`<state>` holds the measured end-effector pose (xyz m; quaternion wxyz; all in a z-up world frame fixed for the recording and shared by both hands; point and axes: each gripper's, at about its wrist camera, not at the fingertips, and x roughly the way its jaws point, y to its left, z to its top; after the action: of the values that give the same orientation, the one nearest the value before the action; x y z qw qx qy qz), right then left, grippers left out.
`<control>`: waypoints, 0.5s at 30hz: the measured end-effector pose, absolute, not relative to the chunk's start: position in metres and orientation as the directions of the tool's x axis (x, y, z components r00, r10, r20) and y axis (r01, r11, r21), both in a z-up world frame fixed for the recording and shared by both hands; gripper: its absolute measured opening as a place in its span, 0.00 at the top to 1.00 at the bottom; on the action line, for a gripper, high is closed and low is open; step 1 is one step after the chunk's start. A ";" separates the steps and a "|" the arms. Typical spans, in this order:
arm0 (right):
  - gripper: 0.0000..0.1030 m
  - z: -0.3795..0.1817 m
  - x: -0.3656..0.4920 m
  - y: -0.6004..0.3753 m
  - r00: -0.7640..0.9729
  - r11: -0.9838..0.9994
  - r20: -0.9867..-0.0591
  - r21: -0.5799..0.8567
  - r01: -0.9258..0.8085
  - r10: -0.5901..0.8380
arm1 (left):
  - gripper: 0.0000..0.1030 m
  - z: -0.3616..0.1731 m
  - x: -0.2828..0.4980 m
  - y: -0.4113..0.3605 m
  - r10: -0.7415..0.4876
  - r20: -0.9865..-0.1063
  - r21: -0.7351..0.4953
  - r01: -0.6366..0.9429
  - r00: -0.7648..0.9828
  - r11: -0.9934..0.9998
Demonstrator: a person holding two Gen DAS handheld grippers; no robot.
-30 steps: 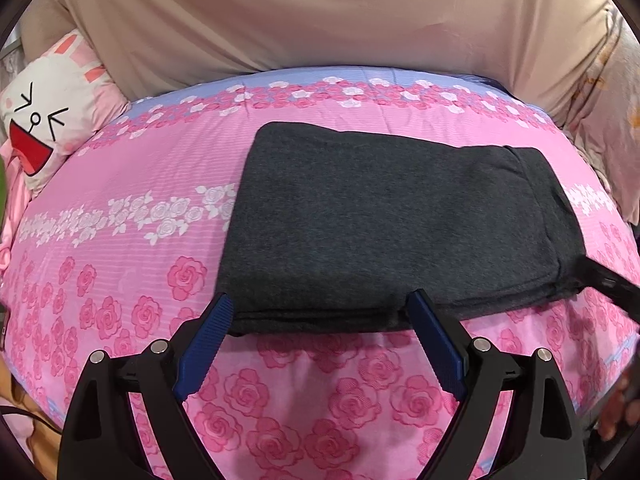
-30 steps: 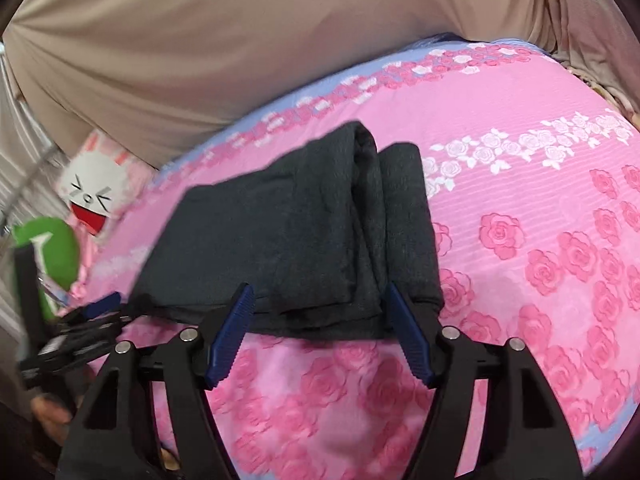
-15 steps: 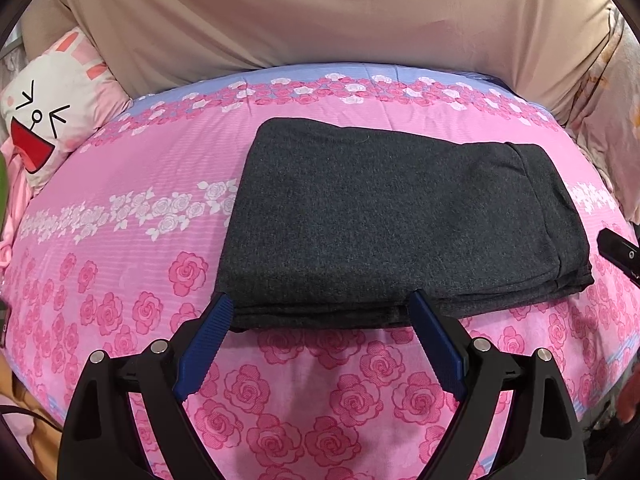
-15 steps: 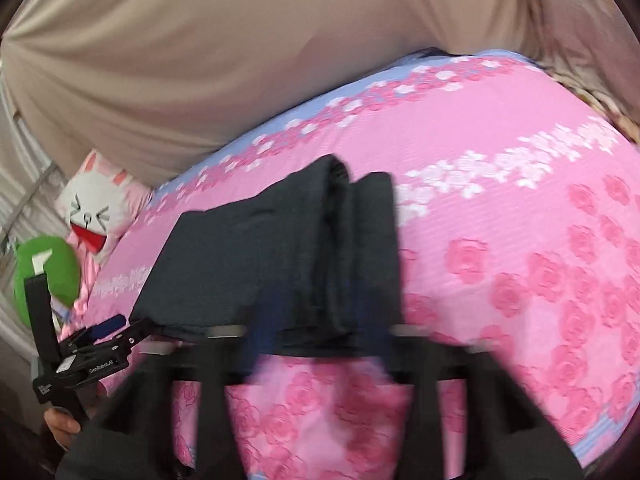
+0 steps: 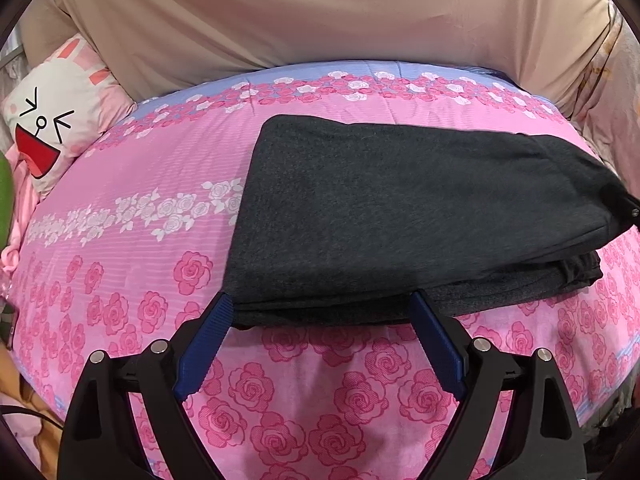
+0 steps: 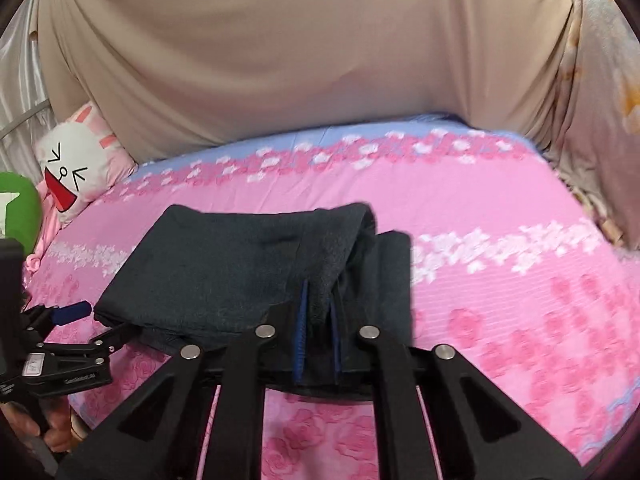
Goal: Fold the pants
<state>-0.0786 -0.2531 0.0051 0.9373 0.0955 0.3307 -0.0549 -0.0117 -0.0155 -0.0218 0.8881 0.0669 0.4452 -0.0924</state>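
The dark grey pants lie folded on the pink rose bedspread. My left gripper is open, its blue fingertips at the near edge of the pants, empty. In the right wrist view my right gripper is shut on the near right fold of the pants and lifts the top layer a little. A tip of the right gripper shows at the right edge of the left wrist view. The left gripper also shows at the left of the right wrist view.
A white bunny pillow and a green cushion lie at the bed's left end. A beige curtain hangs behind the bed. More patterned cloth hangs at the right.
My right gripper has moved in and shut on the right fold of the pants, raising the top layer there. My left gripper has stayed open at the near edge.
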 end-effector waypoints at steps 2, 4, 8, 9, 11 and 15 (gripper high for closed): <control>0.92 -0.022 -0.068 -0.260 0.712 0.977 -0.696 0.078 0.200 -0.091 | 0.16 -0.024 -0.010 -0.015 -0.104 -0.807 0.034 0.221 0.581 0.975; 0.90 -0.044 -0.068 -0.279 0.676 0.951 -0.737 0.203 0.234 -0.009 | 0.16 -0.026 -0.009 -0.014 -0.102 -0.813 0.033 0.220 0.574 0.975; 0.85 -0.035 -0.087 -0.303 0.724 0.878 -0.671 0.434 0.203 0.164 | 0.16 -0.023 -0.012 -0.016 -0.122 -0.805 0.030 0.246 0.580 0.969; 0.83 -0.033 -0.089 -0.306 0.728 0.865 -0.657 0.464 0.190 0.193 | 0.16 -0.022 -0.013 -0.019 -0.137 -0.802 0.025 0.262 0.581 0.965; 0.72 -0.031 -0.090 -0.309 0.724 0.846 -0.642 0.509 0.159 0.251 | 0.16 -0.017 -0.018 -0.028 -0.163 -0.791 0.034 0.308 0.590 0.951; 0.56 -0.029 -0.085 -0.299 0.714 0.869 -0.662 0.470 0.158 0.228 | 0.16 -0.012 -0.025 -0.054 -0.175 -0.769 0.094 0.379 0.615 0.920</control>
<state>-0.0849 -0.2993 -0.0287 0.8899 0.2555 0.3774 0.0197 -0.0253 -0.0539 -0.0122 0.8899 0.1245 0.4102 -0.1558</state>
